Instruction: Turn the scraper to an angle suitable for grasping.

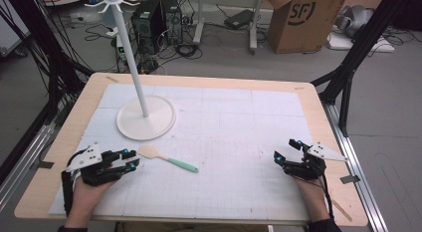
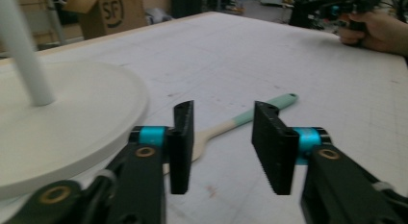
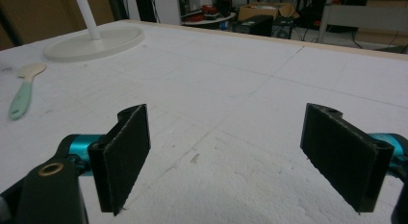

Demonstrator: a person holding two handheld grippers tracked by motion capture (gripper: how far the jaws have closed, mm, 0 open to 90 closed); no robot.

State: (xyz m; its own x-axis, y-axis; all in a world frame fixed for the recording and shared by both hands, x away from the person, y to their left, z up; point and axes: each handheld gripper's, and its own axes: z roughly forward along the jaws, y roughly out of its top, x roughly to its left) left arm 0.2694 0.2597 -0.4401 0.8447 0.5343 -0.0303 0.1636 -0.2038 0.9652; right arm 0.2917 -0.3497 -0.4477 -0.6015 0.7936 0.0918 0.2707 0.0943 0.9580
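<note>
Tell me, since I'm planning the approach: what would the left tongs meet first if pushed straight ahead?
Probably the spatula: its wooden blade end lies on the table just beyond the open left tongs, though depth is hard to judge.

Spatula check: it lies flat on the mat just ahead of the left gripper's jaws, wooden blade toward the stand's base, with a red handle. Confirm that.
Not quite: the spatula has a mint-green handle, not a red one, as the high view shows. The rest holds: it lies flat on the mat just ahead of the left gripper, wooden blade toward the stand's base.
</note>
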